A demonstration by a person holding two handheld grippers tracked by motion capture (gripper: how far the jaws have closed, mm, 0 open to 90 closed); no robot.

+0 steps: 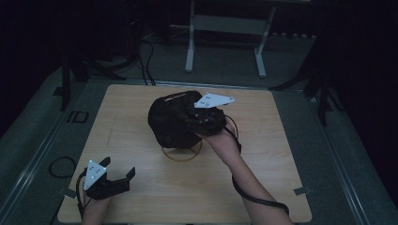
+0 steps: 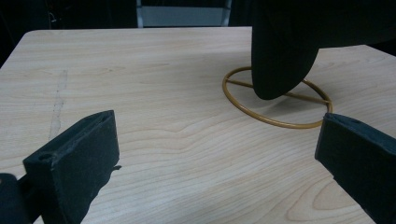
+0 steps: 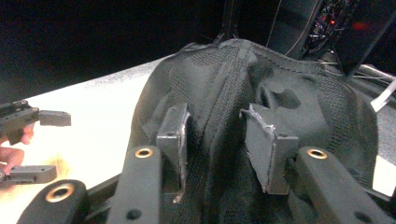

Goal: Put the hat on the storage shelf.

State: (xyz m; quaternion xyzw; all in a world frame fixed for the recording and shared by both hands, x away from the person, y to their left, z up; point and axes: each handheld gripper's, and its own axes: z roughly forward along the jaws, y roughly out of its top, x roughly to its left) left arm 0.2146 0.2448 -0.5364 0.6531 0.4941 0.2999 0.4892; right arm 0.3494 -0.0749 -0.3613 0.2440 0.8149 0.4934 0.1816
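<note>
Left gripper [image 1: 117,172]: jaws wide apart, empty, near-left of the ring.
Wire ring [image 2: 277,97]: flat on tabletop [image 1: 141,140].
Black cap [image 1: 173,119]: soft, light; held above ring.
Right gripper [image 3: 215,135]: pinching cap's stiffer seam.

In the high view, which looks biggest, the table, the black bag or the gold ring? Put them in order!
1. The table looks biggest.
2. The black bag, held by the right claw, comes next.
3. The gold ring looks smallest, though the bag hides part of it.
</note>
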